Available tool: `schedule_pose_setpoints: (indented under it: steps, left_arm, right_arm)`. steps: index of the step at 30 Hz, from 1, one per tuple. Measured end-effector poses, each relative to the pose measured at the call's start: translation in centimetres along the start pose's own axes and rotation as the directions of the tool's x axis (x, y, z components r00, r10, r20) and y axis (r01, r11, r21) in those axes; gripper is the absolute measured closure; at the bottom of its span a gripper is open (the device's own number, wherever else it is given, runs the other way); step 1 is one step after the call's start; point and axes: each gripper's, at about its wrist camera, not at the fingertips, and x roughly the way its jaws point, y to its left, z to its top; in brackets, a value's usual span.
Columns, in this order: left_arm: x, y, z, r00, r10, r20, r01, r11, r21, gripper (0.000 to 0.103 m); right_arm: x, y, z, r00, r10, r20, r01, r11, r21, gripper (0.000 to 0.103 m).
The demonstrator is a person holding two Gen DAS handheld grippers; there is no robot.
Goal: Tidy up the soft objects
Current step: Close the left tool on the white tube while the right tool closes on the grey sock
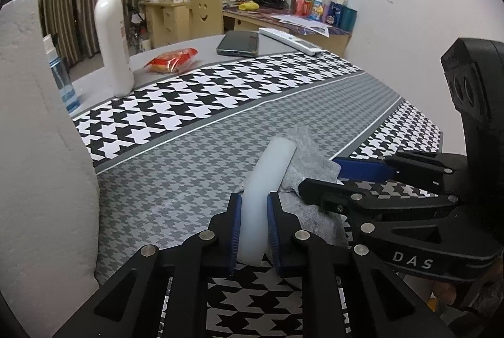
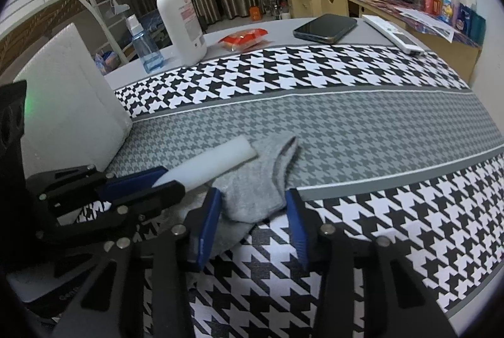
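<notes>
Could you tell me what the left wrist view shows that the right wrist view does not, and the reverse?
Only the left wrist view shows the left gripper from behind, shut on the white foam bar, with the right gripper side-on.

Only the right wrist view shows the open right gripper straddling the grey fabric sock, plus the white metal rack.

Both show the white pump bottle, dark phone and houndstooth cloth.
</notes>
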Motion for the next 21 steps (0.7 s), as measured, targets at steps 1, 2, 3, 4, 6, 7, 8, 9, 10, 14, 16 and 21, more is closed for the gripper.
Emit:
schedule_pose_setpoints:
  steps: [1, 2, 3, 4, 6, 7, 8, 9, 10, 14, 16, 21]
  left_arm:
    - [-0.1, 0.1, 0.0, 1.0, 0.005, 0.006, -0.005, 1.0, -0.004, 0.085]
    - [-0.2, 0.1, 0.0, 1.0, 0.008, 0.011, -0.008, 1.0, -0.006, 0.085]
    - [-0.3, 0.1, 0.0, 1.0, 0.013, 0.017, -0.013, 1.0, -0.008, 0.085]
    - [-0.4, 0.2, 0.0, 1.0, 0.018, 0.021, -0.018, 1.0, -0.008, 0.085]
    - [-0.6, 0.1, -0.1, 0.999, 0.025, 0.03, -0.025, 1.0, -0.007, 0.085]
    - [-0.8, 0.1, -0.1, 0.999, 0.03, 0.039, -0.029, 1.0, -0.009, 0.085]
    - [-0.9, 0.1, -0.1, 0.998, 0.032, 0.048, -0.032, 0.999, -0.01, 0.085]
    - [-1.1, 0.0, -0.1, 0.998, 0.034, 0.054, -0.034, 0.999, -0.009, 0.085]
    - [-1.3, -0.1, -0.1, 0.997, 0.037, 0.065, -0.037, 0.999, -0.006, 0.085]
    - [-1.9, -0.3, -0.1, 0.994, 0.057, 0.095, -0.057, 0.998, 0.003, 0.085]
    - [-2.0, -0.3, -0.1, 0.992, 0.069, 0.102, -0.07, 0.998, 0.003, 0.085]
    - [-2.4, -0.8, 0.0, 0.991, 0.071, 0.117, -0.074, 0.997, 0.016, 0.085]
  right_arm:
    - [0.0, 0.1, 0.0, 1.0, -0.008, 0.0, 0.008, 1.0, -0.009, 0.058]
    - [0.1, 0.3, 0.0, 1.0, -0.016, -0.001, 0.016, 1.0, -0.016, 0.059]
    - [0.1, 0.4, 0.0, 1.0, -0.016, -0.003, 0.016, 1.0, -0.019, 0.063]
    - [0.2, 0.4, 0.1, 1.0, -0.008, -0.005, 0.008, 1.0, -0.015, 0.071]
    - [0.3, 0.4, 0.1, 1.0, -0.003, -0.004, 0.003, 1.0, 0.001, 0.078]
    - [0.3, 0.5, 0.0, 1.0, -0.014, -0.001, 0.014, 1.0, -0.001, 0.08]
    - [0.3, 0.6, 0.0, 1.0, -0.019, 0.0, 0.019, 1.0, -0.003, 0.081]
    - [0.2, 0.7, -0.1, 1.0, -0.015, 0.0, 0.015, 1.0, 0.0, 0.084]
    - [0.2, 0.7, -0.2, 1.0, -0.014, 0.001, 0.014, 1.0, 0.005, 0.086]
    - [-0.5, 0.5, -0.4, 1.0, -0.019, 0.02, 0.018, 1.0, 0.019, 0.088]
    - [-1.0, 0.4, -0.4, 0.999, -0.023, 0.035, 0.022, 0.999, 0.025, 0.088]
    - [-2.5, -0.1, -0.4, 0.994, -0.069, 0.08, 0.067, 0.997, 0.036, 0.088]
